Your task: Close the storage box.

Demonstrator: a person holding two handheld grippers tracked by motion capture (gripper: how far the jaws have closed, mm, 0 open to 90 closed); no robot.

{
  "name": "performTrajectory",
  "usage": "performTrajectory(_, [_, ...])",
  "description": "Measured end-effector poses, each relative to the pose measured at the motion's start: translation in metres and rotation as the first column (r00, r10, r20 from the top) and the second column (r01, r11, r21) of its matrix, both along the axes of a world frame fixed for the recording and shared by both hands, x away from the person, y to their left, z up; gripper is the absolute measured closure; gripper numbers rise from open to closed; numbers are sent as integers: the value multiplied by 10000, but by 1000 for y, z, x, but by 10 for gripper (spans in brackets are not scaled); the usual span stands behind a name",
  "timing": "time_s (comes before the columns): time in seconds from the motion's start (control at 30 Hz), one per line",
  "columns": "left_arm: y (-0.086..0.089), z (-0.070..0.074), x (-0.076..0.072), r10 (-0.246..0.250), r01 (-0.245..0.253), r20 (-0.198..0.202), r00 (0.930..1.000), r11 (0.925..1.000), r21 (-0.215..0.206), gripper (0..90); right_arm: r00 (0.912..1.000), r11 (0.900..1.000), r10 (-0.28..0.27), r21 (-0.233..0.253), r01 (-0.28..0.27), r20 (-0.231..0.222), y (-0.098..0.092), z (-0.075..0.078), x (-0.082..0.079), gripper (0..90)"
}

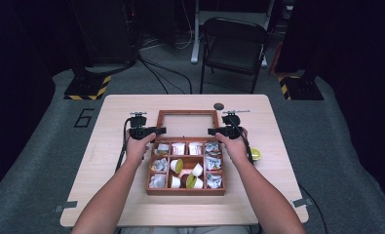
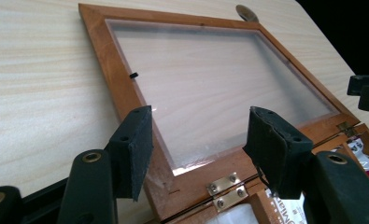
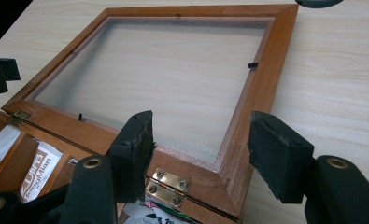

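- High view: a wooden box [image 1: 185, 191] sits at the table's [image 1: 107, 146] centre, its glazed lid [image 1: 187, 124] swung fully open and lying flat on the table beyond the compartments.
- Left gripper [image 1: 148, 131] hovers at the lid's left hinge-side corner; right gripper [image 1: 219, 130] hovers at the right hinge-side corner. Each is equally near its own corner.
- Left gripper view: jaws spread, nothing between them; the lid frame [image 2: 126, 88] lies just ahead and below, with a brass hinge [image 2: 225, 190] between the jaws.
- Right gripper view: jaws spread and empty, straddling the lid's corner [image 3: 233, 172] and its hinge [image 3: 167, 186].
- Key relation: the lid's long axis runs left to right, parallel to the hinge line; its free edge is on the far side of both grippers, so closing likely calls for a reach forward, then a lift back toward the person.
- Legible writing: a sachet [image 3: 41, 170] in the box reads roughly "TeongMian"; a "6" [image 1: 84, 117] is marked on the floor, left of the table.
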State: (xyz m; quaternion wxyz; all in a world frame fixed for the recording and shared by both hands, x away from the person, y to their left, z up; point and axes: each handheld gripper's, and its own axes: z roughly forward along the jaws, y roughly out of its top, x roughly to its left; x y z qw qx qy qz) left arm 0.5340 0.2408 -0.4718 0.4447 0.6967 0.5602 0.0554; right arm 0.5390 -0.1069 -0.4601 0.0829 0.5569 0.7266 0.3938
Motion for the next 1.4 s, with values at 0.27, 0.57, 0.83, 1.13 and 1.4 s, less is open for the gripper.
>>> performTrajectory(0.27, [0, -2, 0, 119, -119, -98, 9999, 9999, 19, 400, 9998, 10000, 80, -8, -80, -208, 1, -5, 2, 397])
performTrajectory(0.57, [-1, -6, 1, 136, -133, -108, 9998, 9996, 264, 398, 9994, 9999, 149, -61, -151, -304, 2, -7, 1, 396])
performTrajectory(0.83, [4, -6, 1, 173, -166, -290, 9994, 9996, 238, 398, 9992, 9998, 160, -85, -164, -359, 3, -7, 1, 397])
performTrajectory(1.13, [2, -12, 2, 66, -54, -501, 9987, 9997, 234, 392, 9995, 9998, 33, -193, -39, -326, 0, -7, 1, 400])
performTrajectory(1.4, [2, -17, 4, 150, -140, -739, 9972, 9998, 143, 392, 9989, 9992, -115, -388, 98, -456, -4, -11, 2, 394])
